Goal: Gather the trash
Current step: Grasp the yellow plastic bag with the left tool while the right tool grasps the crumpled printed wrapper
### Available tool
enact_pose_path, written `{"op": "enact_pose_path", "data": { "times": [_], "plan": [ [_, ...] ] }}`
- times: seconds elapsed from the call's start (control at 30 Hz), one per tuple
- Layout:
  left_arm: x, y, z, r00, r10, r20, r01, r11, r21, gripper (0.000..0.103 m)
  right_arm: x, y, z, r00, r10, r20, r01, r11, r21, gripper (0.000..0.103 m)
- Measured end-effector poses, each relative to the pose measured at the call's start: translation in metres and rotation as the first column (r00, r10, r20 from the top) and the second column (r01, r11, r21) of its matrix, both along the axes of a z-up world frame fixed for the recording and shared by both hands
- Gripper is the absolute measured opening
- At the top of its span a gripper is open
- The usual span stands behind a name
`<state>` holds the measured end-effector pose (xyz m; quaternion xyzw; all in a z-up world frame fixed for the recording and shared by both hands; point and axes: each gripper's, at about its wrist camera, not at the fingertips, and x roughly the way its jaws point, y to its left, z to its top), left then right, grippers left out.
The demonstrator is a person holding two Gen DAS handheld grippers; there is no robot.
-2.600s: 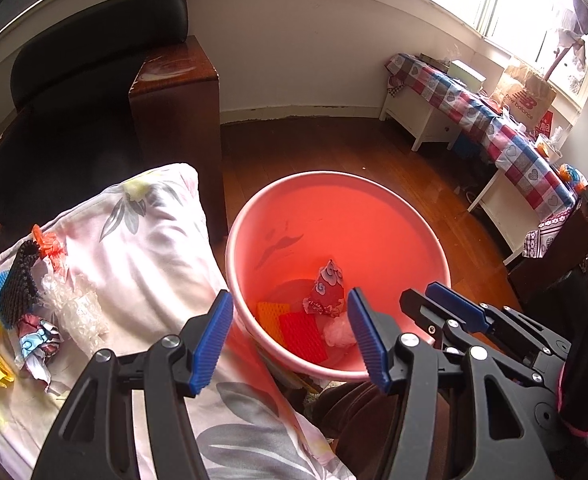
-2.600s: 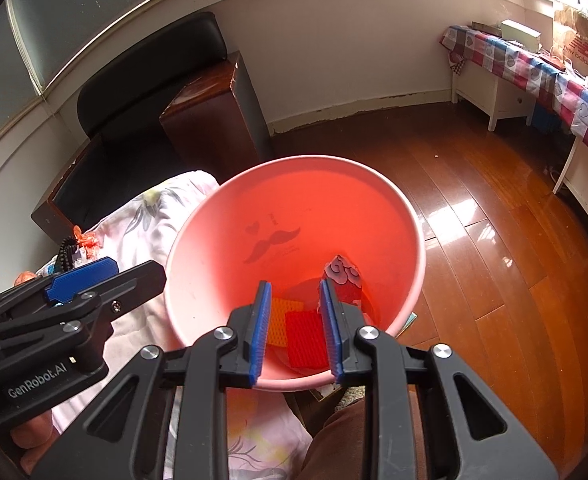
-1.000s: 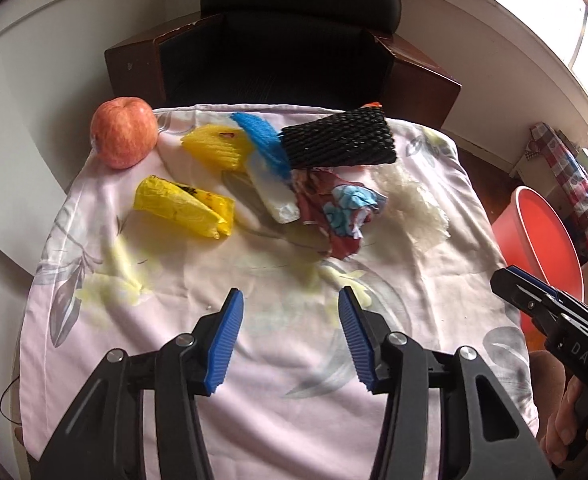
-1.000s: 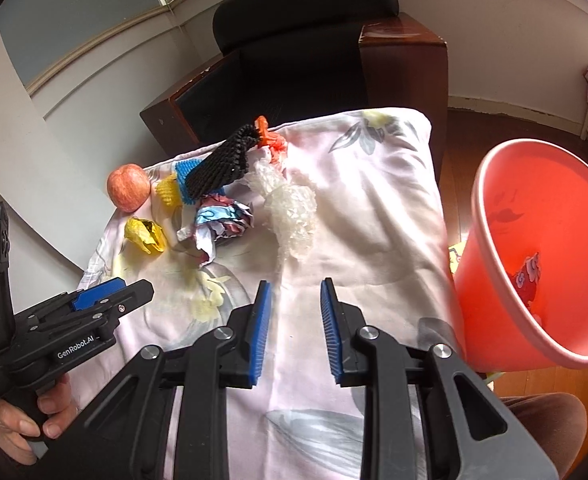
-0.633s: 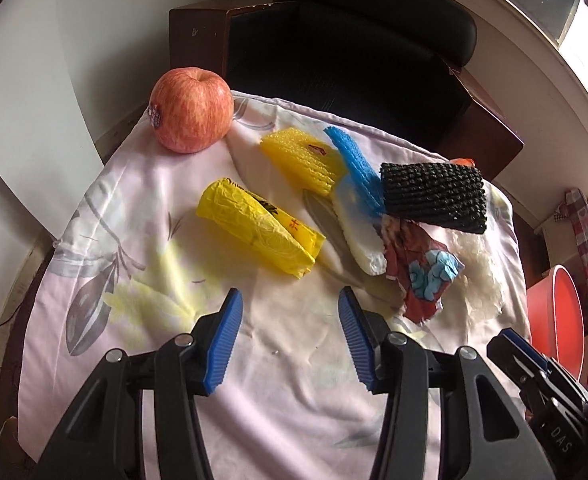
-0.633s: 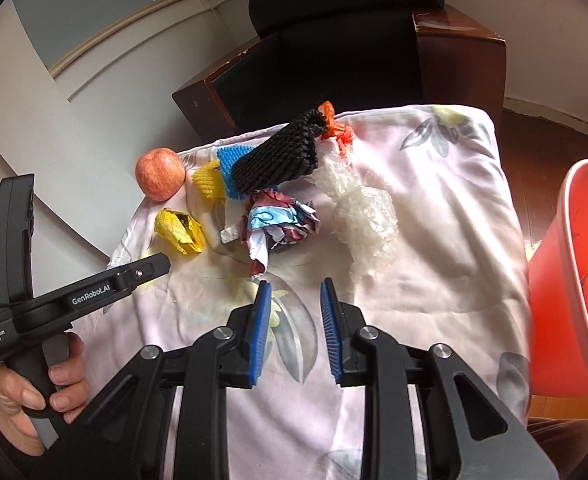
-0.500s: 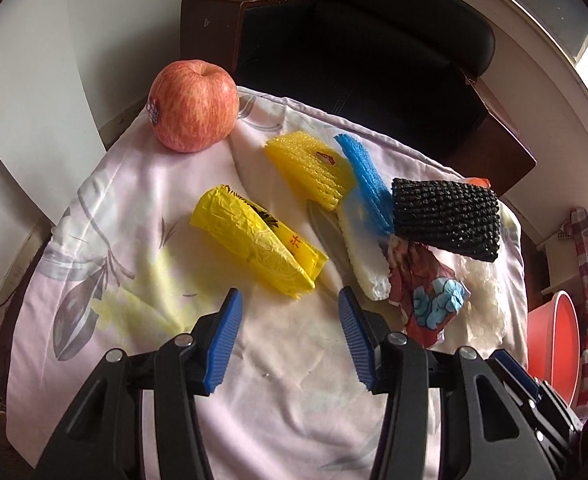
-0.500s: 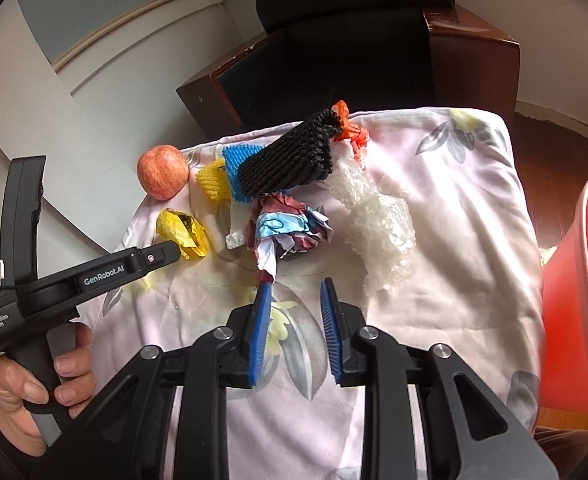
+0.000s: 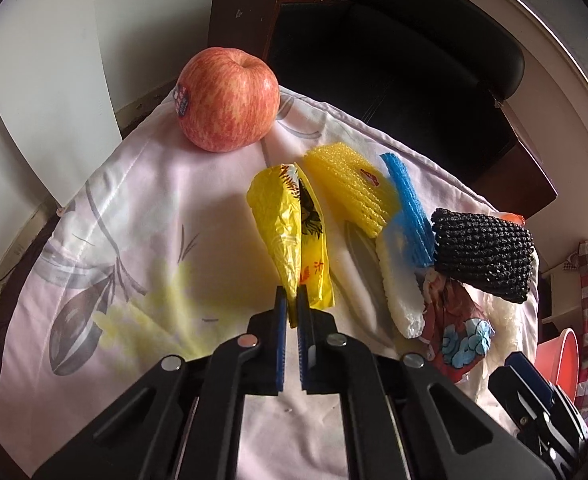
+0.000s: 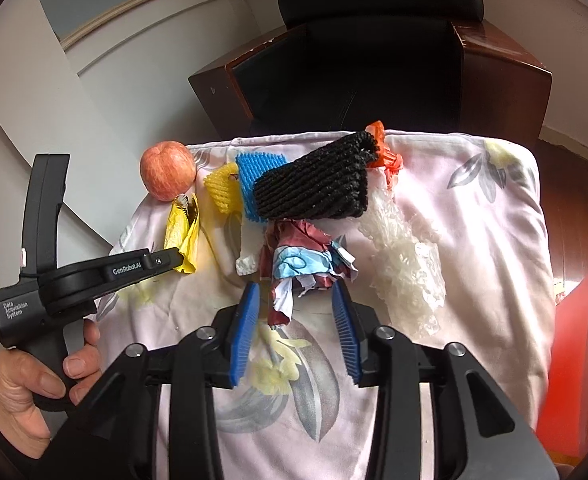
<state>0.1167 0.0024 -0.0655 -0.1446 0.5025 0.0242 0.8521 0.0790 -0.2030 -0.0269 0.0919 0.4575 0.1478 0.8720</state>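
The left tongs (image 9: 290,312) are clenching the near tip of the one yellow wrapper (image 9: 290,232), which is lying on the cloth-covered desk (image 9: 142,216) toward its left edge; red print on the wrapper is too creased to read. Seen from the right wrist, the left tool is reading "GenRobot.AI" and "Data Acquisition System", with a hand (image 10: 34,392) gripping its handle. The right tongs (image 10: 297,328) are opening, their blue pads standing either side of the single crumpled red-and-blue wrapper (image 10: 305,260) without pressing it. One apple (image 9: 226,100) with an unreadable sticker is sitting at the far left corner. Three foam nets, yellow (image 9: 349,188), blue (image 9: 409,208) and black (image 9: 481,248), and one clear crinkled plastic piece (image 10: 405,256) are lying across the middle. The red bin (image 10: 573,360) is standing beyond the right edge.
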Motion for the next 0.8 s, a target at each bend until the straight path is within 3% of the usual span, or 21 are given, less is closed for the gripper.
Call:
{"op": "enact_pose_path", "data": {
  "times": [0.5,0.63,0.8],
  "plan": [
    [-0.038,-0.005,0.007,0.994,-0.106,0.011,0.106,0.994,0.027,0.003,0.020,0.034,-0.019,0.999,-0.033,0.019,0.036,0.982,-0.185,0.040],
    [-0.044,-0.006,0.010,0.993,-0.117,0.022,0.117,0.993,0.017,0.003,0.019,0.033,-0.021,0.999,-0.050,0.019,0.053,0.976,-0.213,0.018],
    [-0.049,-0.008,0.014,0.990,-0.137,0.031,0.136,0.991,0.012,0.003,0.013,0.026,-0.018,0.998,-0.064,0.024,0.067,0.979,-0.193,0.010]
  ]
}}
